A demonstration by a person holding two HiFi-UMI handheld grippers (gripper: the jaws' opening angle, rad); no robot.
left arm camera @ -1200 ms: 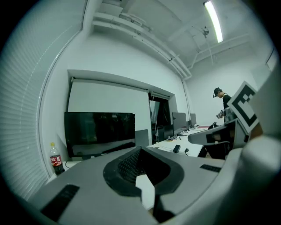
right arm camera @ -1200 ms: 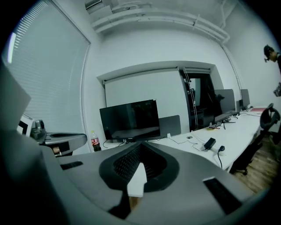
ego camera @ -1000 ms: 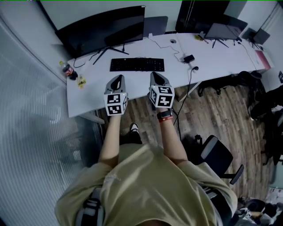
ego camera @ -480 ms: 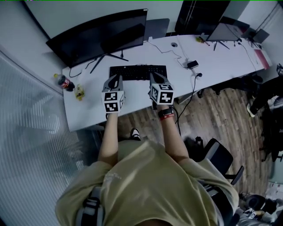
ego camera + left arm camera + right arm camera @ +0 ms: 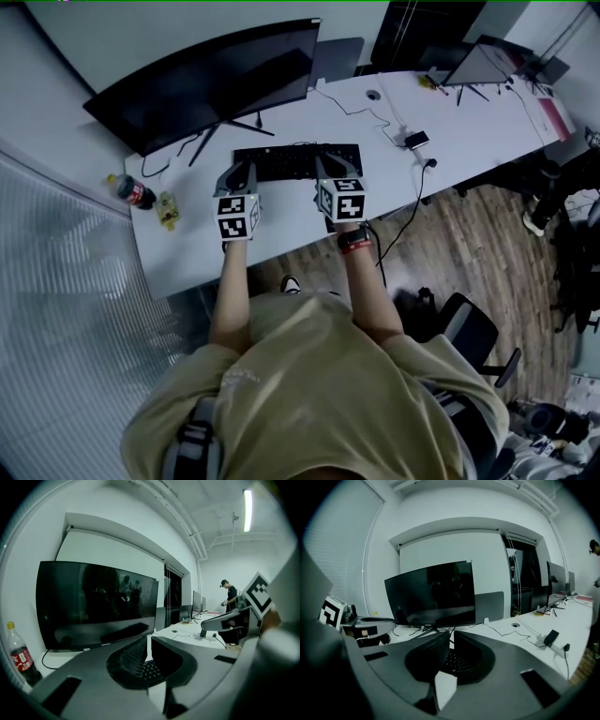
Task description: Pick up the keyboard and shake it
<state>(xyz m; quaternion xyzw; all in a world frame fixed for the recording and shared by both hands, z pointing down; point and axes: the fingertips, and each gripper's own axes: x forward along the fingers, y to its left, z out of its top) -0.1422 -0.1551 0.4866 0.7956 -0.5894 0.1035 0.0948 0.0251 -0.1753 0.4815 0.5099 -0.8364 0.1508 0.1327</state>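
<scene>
Keyboard (image 5: 298, 161) lies crosswise just ahead of my left gripper (image 5: 241, 176) and right gripper (image 5: 335, 172), both clenched empty, one near each end.

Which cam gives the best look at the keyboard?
Head view: nearly the whole keyboard shows from above on the desk. The left and right gripper views show only a few keys beyond their shut jaws.

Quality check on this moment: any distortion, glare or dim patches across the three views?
Head view: dim and bluish, desk bowed by the wide lens, keyboard legible. Left gripper view: heavy fisheye, black corners, ceiling light blown out, monitor reflecting the room. Right gripper view: same fisheye, evener light, nothing blown out.
</scene>
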